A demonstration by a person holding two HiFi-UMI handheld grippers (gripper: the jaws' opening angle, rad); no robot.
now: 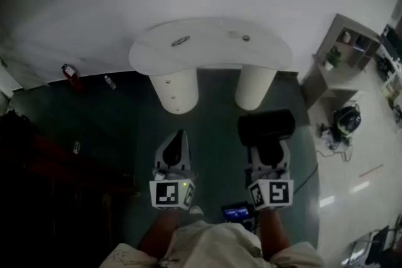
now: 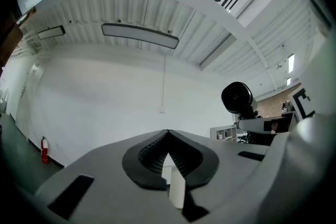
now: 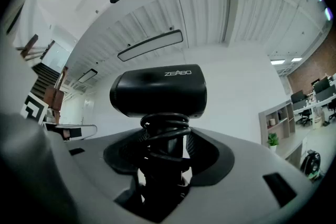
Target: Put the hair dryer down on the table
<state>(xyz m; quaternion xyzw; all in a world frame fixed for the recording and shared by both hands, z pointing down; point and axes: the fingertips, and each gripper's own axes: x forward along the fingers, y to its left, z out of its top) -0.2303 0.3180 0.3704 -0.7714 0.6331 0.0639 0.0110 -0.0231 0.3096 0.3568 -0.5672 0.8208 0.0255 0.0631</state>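
My right gripper [image 1: 267, 145] is shut on the handle of a black hair dryer [image 1: 266, 127], whose barrel lies crosswise above the jaws. In the right gripper view the hair dryer [image 3: 157, 91] fills the middle, and its coiled cord is wrapped round the handle between the jaws of my right gripper [image 3: 164, 140]. My left gripper [image 1: 181, 135] is beside it, shut with nothing in it; the left gripper view shows my left gripper [image 2: 168, 136] with its tips together and the hair dryer [image 2: 237, 97] off to the right. The white table [image 1: 207, 53] stands ahead of both grippers, apart from them.
The table rests on two thick white legs [image 1: 177, 90]. A small dark oval object [image 1: 180, 41] and a small knob [image 1: 245, 38] lie on its top. A shelf unit [image 1: 342, 50] and a black bag [image 1: 347, 119] are at the right, a red extinguisher [image 1: 70, 74] at the left.
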